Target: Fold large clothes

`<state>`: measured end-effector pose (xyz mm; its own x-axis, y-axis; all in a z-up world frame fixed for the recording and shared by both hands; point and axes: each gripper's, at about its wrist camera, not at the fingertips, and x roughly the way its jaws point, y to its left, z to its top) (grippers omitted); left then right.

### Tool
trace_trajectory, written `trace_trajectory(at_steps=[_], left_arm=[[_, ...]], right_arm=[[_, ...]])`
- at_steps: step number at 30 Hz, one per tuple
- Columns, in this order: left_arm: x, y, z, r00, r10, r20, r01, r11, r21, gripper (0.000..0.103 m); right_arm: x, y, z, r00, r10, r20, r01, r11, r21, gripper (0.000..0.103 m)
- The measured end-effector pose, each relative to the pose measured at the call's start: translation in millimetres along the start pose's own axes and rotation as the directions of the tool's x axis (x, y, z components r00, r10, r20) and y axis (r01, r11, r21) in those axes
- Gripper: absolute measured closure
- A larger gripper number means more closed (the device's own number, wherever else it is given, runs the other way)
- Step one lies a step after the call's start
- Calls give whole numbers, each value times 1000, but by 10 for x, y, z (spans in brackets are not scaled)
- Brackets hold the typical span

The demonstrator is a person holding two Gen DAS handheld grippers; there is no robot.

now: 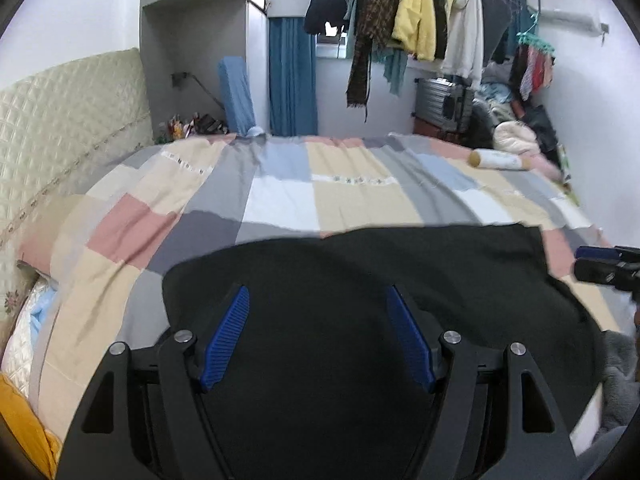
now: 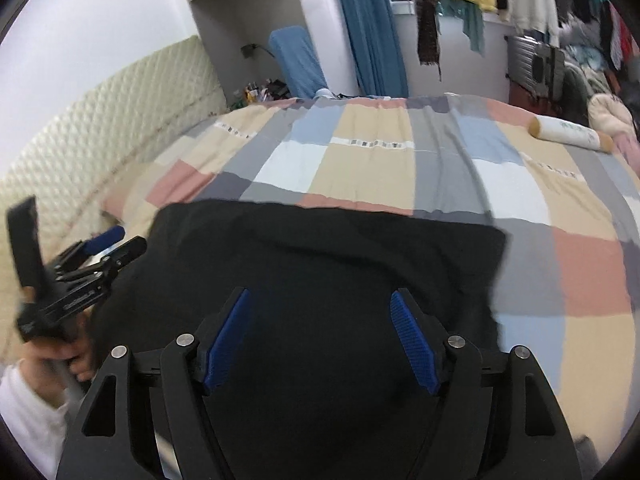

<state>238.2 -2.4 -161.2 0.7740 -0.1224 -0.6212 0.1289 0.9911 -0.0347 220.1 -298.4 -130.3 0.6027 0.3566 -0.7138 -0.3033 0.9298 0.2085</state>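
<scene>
**A:** ok so what are you looking at right now?

**B:** One black garment [image 1: 360,280], spread mostly flat on the near part of the bed [image 1: 280,200]. Its far edge runs roughly straight across the patchwork cover, and the right wrist view shows a squarish corner on the right side. That's your only piece of clothing on the bed as far as I can tell.

**A:** and your two grippers?

**B:** Your left gripper [image 1: 318,334] sits over the near part of the black cloth with its two blue fingers [image 1: 228,336] spread wide, nothing between them but the fabric below. I can't tell if the tips touch the cloth. Your right gripper [image 2: 320,338] is the same deal: two blue fingers [image 2: 414,344] wide apart over the garment's middle, pinching nothing. Each one peeks into the other's view: the right at the garment's right edge, and the left at its left edge with your hand [image 2: 76,356] wrapped around its handle.

**A:** anything else on the bed?

**B:** One cream-coloured roll [image 1: 500,159] lying on its side near the far right corner, well apart from the garment. One quilted headboard [image 1: 60,120] on the left. Behind the bed there's one blue curtain [image 1: 292,76], a rail of hanging clothes [image 1: 416,16] including one yellow jacket, and one grey suitcase [image 1: 444,100] under them.
</scene>
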Motion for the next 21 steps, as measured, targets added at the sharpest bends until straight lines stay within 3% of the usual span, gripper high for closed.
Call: trace_trajectory(at_steps=[5, 10, 21], left_arm=[[204, -14, -96, 999, 24, -27, -24, 1000, 3, 31], [316, 23, -171, 999, 20, -46, -21, 1000, -21, 31], [639, 94, -168, 995, -13, -98, 8, 999, -51, 31]], right_arm=[[547, 104, -64, 1000, -14, -18, 13, 999, -34, 32], [721, 76, -66, 1000, -28, 6, 28, 999, -46, 27], [1100, -46, 20, 999, 11, -30, -11, 1000, -3, 24]])
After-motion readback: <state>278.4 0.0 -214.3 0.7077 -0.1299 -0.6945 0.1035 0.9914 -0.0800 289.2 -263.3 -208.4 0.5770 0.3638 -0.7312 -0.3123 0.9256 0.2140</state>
